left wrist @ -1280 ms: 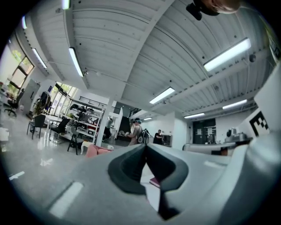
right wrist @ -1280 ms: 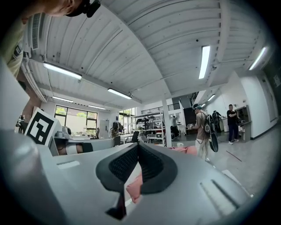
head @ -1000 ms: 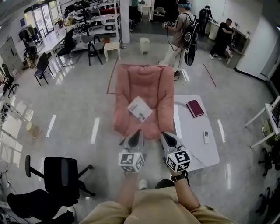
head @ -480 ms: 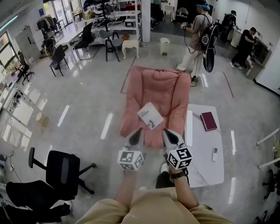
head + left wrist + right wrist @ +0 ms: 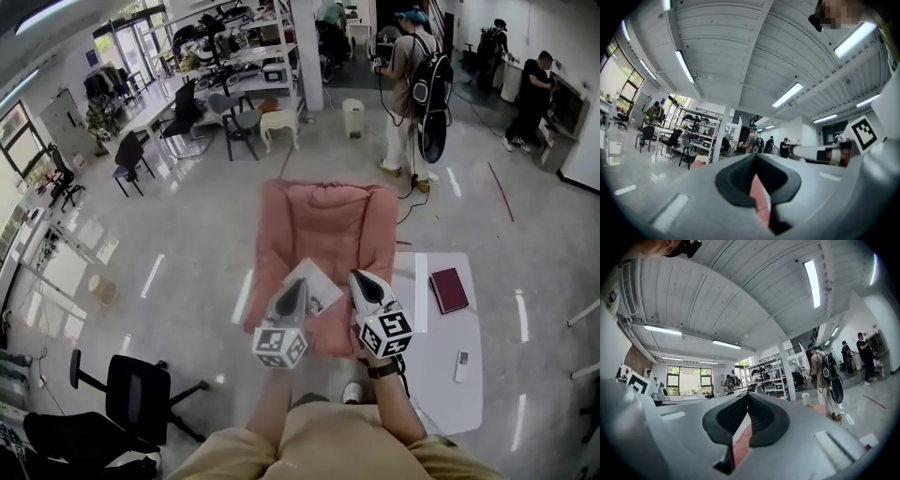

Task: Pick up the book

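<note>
A white book (image 5: 316, 285) with a dark picture on its cover lies tilted on the seat of a pink floor chair (image 5: 328, 230). A dark red book (image 5: 448, 290) lies on the low white table (image 5: 448, 394) to the chair's right. Both grippers are held level over the chair's near end. My left gripper (image 5: 297, 285) is shut and empty, its tip just left of the white book's near corner. My right gripper (image 5: 360, 277) is shut and empty, to the right of that book. Pink fabric shows below the shut jaws in the left gripper view (image 5: 754, 158) and the right gripper view (image 5: 747, 397).
A white remote (image 5: 460, 366) lies on the table's near part. A black office chair (image 5: 136, 398) stands at the lower left. A person with a backpack (image 5: 412, 89) stands beyond the pink chair, with other people, desks and shelves further back.
Both grippers have travelled forward towards the pink chair and now hang over its near end. The white book, ahead of the tips before, now lies between and just beyond them.
</note>
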A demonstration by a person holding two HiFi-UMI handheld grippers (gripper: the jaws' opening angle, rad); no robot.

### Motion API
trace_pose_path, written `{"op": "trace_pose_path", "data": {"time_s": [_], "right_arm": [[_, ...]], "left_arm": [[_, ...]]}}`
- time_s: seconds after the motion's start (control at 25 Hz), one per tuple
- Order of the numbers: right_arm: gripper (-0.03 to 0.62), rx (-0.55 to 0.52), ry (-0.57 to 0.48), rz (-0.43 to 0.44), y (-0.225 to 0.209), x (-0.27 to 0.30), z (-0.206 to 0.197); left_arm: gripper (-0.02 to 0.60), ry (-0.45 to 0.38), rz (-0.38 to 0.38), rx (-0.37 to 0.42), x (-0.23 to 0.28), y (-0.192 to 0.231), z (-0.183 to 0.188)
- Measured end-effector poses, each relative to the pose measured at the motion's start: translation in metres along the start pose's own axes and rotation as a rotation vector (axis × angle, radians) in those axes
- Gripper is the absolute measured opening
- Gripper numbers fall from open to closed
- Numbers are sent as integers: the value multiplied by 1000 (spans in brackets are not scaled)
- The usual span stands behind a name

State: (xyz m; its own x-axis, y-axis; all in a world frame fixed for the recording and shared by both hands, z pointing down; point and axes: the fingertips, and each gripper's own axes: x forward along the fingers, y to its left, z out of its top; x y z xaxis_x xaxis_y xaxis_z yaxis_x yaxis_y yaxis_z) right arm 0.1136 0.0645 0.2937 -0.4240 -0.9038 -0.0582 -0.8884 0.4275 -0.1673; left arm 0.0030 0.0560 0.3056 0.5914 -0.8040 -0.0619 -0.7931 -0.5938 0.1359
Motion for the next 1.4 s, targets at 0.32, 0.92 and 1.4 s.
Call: {"op": "trace_pose_path", "data": {"time_s": [0.32, 0.92, 1.4], "right_arm": [[6, 84, 151, -4, -70, 14, -70], [6, 156, 513, 120, -86, 136, -216], [6, 215, 722, 147, -90, 188, -315]], "left_arm": [[2, 144, 50, -10, 39, 2, -77], [2, 439, 198, -234, 71, 131, -246], [118, 625, 228, -480, 83, 196, -380]]}}
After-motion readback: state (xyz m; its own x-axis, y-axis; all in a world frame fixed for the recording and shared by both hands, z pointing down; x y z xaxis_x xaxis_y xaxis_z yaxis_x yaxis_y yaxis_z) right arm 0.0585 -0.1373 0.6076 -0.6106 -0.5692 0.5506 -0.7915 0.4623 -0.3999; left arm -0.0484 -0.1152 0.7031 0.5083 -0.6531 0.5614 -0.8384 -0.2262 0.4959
